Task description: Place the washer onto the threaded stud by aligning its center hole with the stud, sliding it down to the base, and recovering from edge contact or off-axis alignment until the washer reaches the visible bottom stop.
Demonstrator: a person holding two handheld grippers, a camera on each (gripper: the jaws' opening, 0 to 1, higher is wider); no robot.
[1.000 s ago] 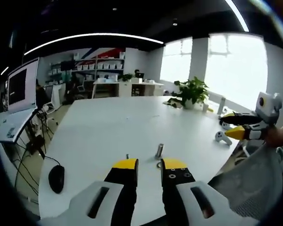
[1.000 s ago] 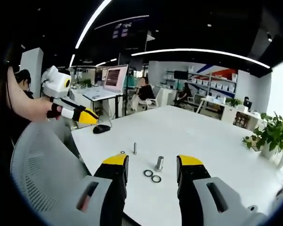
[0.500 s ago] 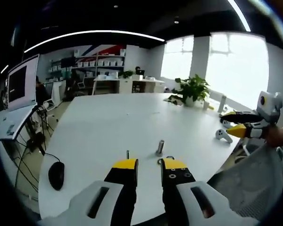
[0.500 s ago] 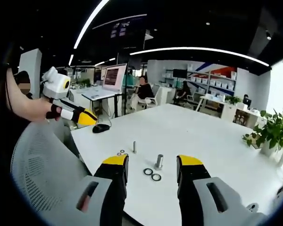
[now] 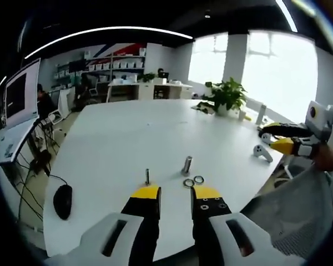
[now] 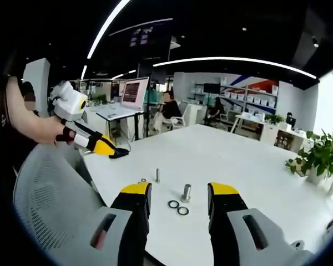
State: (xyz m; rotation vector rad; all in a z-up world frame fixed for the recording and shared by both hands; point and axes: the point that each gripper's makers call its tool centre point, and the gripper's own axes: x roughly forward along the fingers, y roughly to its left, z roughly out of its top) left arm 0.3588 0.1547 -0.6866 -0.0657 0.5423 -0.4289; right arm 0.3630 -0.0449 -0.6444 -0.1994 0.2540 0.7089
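White table spreads ahead in the left gripper view. At its left edge lies a black mouse with its cable running off the side. Further right, a thin stud stands upright just past the tip of the left gripper's left jaw. Next comes a thicker metal post, also upright, and just in front of it two washers lie flat on the table, side by side and nearly touching, close above the right jaw's yellow tip. The left gripper's jaws stand spread, with nothing between them. Near the table's right edge lies a white controller, and beyond it the right gripper hangs off the table, held in a hand; its jaws stand apart and empty.

In the right gripper view, the left gripper enters from the left, its yellow tips above the mouse at the table's corner. Rightward stand the stud and then the post, with the washers lying flat just before the post, between the right gripper's wide-spread jaws. A plant stands far right.
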